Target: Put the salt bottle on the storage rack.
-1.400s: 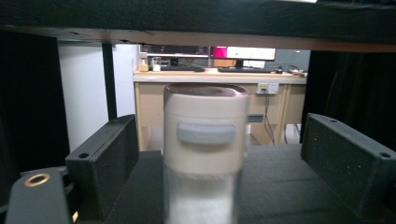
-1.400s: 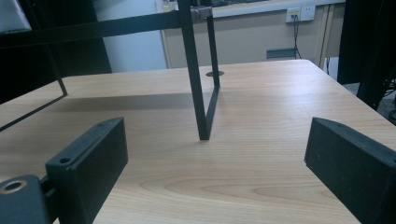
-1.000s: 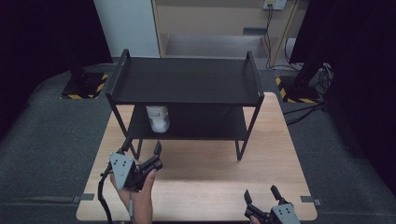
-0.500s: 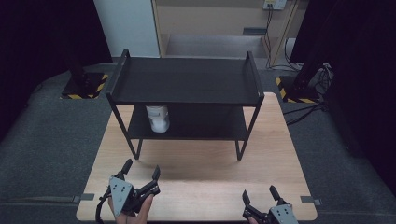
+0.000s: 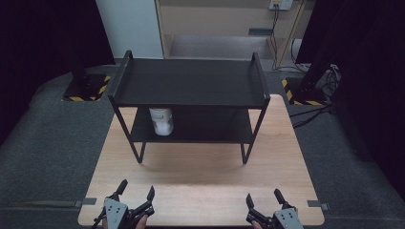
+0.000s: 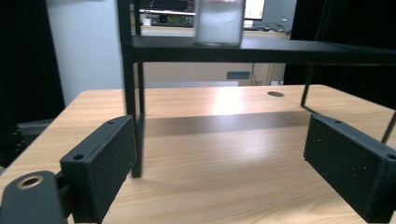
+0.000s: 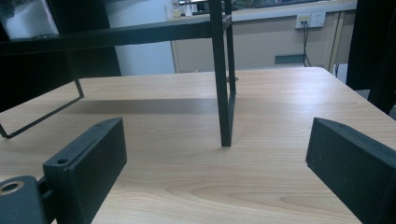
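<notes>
While both grippers wait at the surface's [image 5: 200,191] near edge | white jar [image 5: 161,121] upright on black rack's [image 5: 191,81] lower shelf, left end | left gripper [image 5: 136,190] nearer, jaws wide, empty | right gripper [image 5: 264,197] jaws wide, empty

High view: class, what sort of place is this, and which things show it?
Probably a lab or test room: a lone wooden table on grey carpet, black curtains around it, and hazard-striped stand bases.

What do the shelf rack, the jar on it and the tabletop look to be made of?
Shelf rack: probably metal, matte black, judging by its thin square legs. Jar: translucent white, frosted glass or plastic; can't tell which. Tabletop: light wood or wood-look laminate, with visible grain and soft sheen.
</notes>
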### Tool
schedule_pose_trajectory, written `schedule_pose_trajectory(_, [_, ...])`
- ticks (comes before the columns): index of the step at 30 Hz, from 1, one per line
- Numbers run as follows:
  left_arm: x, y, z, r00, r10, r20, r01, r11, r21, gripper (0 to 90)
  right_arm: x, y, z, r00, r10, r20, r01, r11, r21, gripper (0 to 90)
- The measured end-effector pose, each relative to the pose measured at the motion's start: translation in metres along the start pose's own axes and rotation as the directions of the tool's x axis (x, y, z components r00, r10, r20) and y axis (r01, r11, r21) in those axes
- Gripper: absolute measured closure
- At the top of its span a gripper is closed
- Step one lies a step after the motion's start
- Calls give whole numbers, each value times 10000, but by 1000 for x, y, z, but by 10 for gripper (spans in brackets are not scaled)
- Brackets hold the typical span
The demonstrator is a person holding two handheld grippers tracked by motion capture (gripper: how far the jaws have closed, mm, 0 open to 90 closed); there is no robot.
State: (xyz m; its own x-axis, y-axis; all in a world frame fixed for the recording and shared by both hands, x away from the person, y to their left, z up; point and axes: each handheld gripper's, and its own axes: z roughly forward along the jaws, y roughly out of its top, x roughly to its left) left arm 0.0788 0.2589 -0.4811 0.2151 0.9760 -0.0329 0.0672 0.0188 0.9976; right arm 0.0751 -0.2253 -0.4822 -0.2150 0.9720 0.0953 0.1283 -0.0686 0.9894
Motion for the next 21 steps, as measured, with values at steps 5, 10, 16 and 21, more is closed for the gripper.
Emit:
schedule_pose_trajectory(5, [6,-2,-5,10000,49,-37,-49,10000,70,80,1,0,1,10000,13,-21,-13,10000,1,52])
schedule_pose_trajectory(10, [8,-3,-7,9999,-39,-138,40,10000,85,80,2,-1,1,10000,6,-18,-6,10000,35,51])
schedule_pose_trajectory(16, [8,-3,-6,9998,-3,-174,4,10000,57,80,0,0,1,10000,17,21,-17,10000,31,50])
schedule_pose_trajectory(21, [8,-2,-6,9998,13,-208,-12,10000,26,80,-1,0,1,10000,15,36,-14,10000,-19,50])
